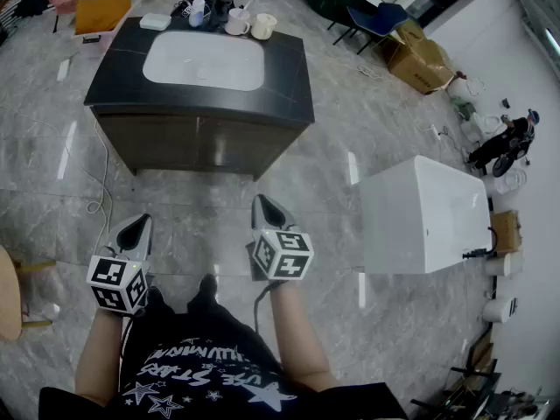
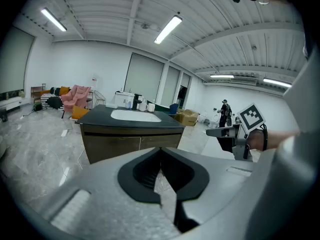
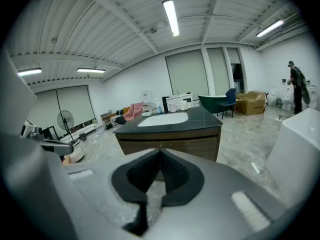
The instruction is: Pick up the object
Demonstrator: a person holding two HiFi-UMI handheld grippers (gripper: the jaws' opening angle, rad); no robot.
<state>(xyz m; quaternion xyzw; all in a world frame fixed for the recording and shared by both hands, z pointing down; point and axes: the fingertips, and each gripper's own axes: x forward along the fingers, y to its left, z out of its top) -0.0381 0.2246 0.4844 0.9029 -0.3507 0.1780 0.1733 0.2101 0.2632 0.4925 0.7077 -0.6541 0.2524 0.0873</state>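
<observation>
A dark vanity cabinet (image 1: 201,138) with a white sink (image 1: 203,59) stands ahead of me on the marble floor. Along its back edge sit two cups (image 1: 249,24), a small bottle (image 1: 199,11) and a flat white box (image 1: 155,21). My left gripper (image 1: 140,223) and right gripper (image 1: 263,202) hang side by side over the floor, well short of the cabinet, both pointing at it. Each is shut with nothing between its jaws, as the left gripper (image 2: 161,150) and right gripper (image 3: 160,152) show in their own views. The cabinet (image 2: 131,139) fills the middle distance there.
A white tub-like unit (image 1: 424,213) stands on the floor to my right. Behind the cabinet are a cardboard box (image 1: 418,59), a blue chair (image 1: 376,17) and an orange cushion (image 1: 101,11). A cable (image 1: 101,195) trails left of the cabinet. A person (image 1: 507,138) stands far right.
</observation>
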